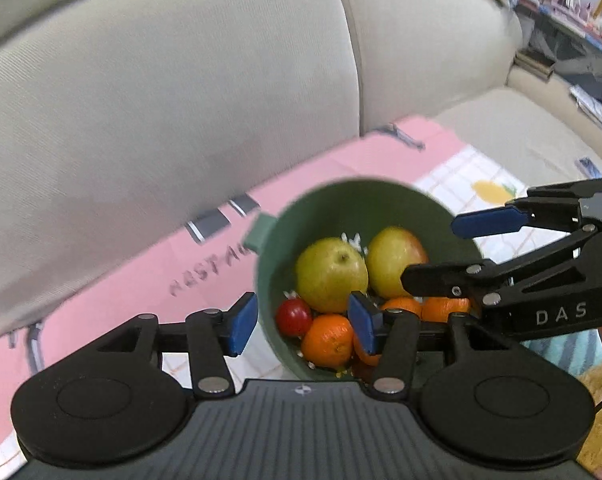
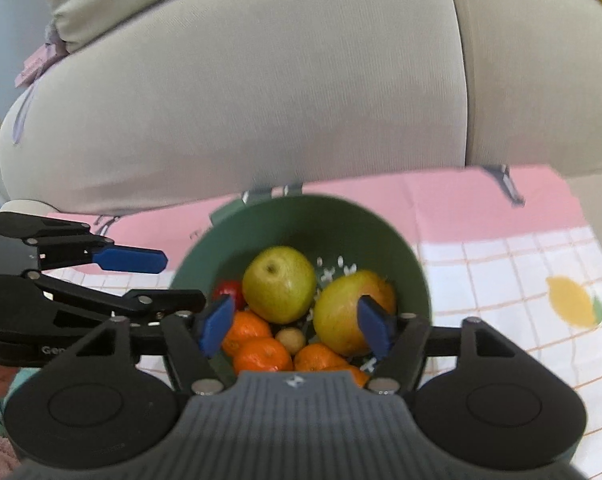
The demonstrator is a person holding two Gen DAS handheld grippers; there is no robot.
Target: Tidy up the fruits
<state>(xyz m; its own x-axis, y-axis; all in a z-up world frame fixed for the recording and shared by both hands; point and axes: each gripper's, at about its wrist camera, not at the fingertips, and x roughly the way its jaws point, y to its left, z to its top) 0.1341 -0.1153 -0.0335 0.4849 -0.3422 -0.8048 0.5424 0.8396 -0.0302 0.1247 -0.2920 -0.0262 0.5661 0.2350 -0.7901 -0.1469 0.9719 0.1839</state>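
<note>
Through the left wrist camera I see my left gripper [image 1: 303,322] with its jaws apart and nothing between the blue pads [image 1: 243,322], poised above the near edge of a green bowl [image 1: 269,276]. The bowl holds two yellow-green apples [image 1: 331,274], a small red fruit [image 1: 293,317] (a tomato or a plum, I cannot tell) and several oranges [image 1: 328,341]. My right gripper [image 1: 445,252] reaches in from the right over the bowl's far side, jaws also apart and empty. The bowl sits on a pink and white checked cloth [image 1: 149,276] spread before a beige sofa [image 1: 181,100].
</note>
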